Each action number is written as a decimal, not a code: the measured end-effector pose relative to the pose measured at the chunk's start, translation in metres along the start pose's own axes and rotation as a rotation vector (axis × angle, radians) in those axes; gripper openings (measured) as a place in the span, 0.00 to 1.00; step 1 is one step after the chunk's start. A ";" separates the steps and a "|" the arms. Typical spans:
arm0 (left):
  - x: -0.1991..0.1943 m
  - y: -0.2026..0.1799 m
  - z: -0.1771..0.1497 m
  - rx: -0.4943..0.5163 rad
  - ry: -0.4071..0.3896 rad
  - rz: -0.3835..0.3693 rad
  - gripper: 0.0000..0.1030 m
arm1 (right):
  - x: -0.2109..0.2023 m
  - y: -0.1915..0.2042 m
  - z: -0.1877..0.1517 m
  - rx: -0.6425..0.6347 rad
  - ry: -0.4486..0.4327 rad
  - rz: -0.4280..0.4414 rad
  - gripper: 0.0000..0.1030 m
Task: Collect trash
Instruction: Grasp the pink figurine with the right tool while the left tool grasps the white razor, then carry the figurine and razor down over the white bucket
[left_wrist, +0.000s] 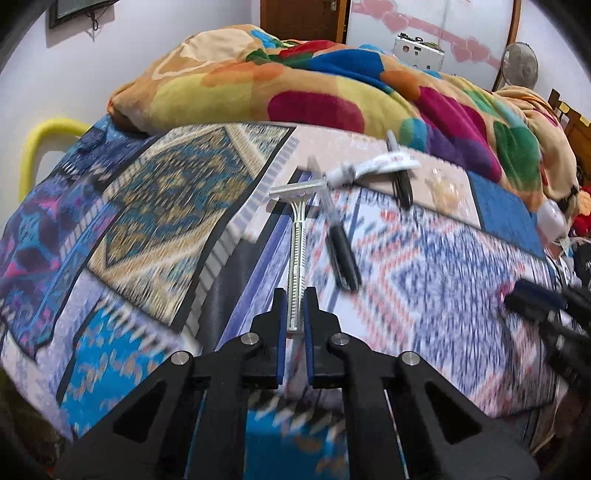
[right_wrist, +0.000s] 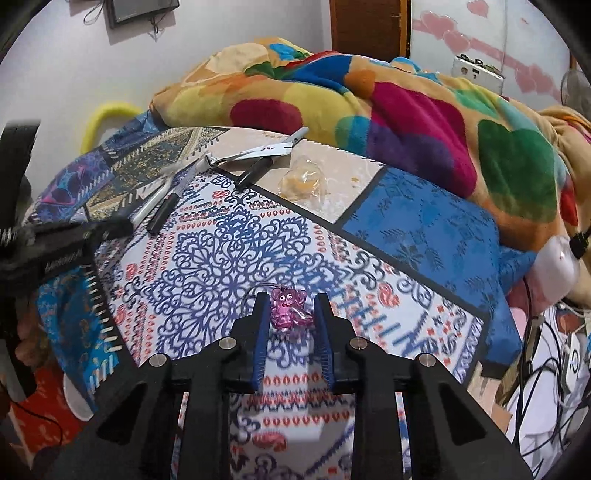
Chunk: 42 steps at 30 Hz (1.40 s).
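A white disposable razor (left_wrist: 295, 236) lies on the patterned bedsheet. My left gripper (left_wrist: 295, 299) is shut on the end of its handle. Beyond it lie a black marker (left_wrist: 341, 254), a squeezed white tube (left_wrist: 373, 168) and a second black pen (left_wrist: 400, 177). A crumpled clear wrapper (left_wrist: 445, 190) sits further right. In the right wrist view my right gripper (right_wrist: 290, 306) is open, its fingers on either side of a small pink plastic figure (right_wrist: 286, 306) on the sheet. The razor (right_wrist: 162, 194), marker (right_wrist: 166, 208), tube (right_wrist: 258, 151) and wrapper (right_wrist: 304, 181) also show there.
A bundled multicoloured blanket (left_wrist: 332, 88) fills the back of the bed. A yellow bed rail (left_wrist: 40, 147) is at the left. Cables and chargers (right_wrist: 554, 350) hang off the right side. The left gripper (right_wrist: 70, 243) shows at the left of the right wrist view.
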<state>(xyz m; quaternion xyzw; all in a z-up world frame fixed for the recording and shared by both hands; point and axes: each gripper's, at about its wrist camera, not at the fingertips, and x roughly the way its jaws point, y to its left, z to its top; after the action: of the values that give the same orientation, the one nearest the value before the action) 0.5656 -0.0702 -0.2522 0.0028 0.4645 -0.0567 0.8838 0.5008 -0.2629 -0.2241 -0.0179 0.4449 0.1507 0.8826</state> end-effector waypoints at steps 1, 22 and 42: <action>-0.005 0.003 -0.008 -0.010 0.002 -0.008 0.07 | -0.005 -0.002 -0.002 0.008 -0.004 0.006 0.21; -0.029 -0.027 -0.046 0.084 0.051 -0.033 0.09 | -0.049 0.004 -0.009 0.014 -0.041 0.031 0.21; -0.134 -0.001 -0.069 -0.014 -0.076 -0.068 0.08 | -0.117 0.070 0.007 -0.074 -0.145 0.059 0.21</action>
<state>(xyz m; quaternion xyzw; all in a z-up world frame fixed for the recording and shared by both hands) 0.4337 -0.0546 -0.1816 -0.0211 0.4307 -0.0835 0.8984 0.4206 -0.2245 -0.1203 -0.0264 0.3744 0.1938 0.9064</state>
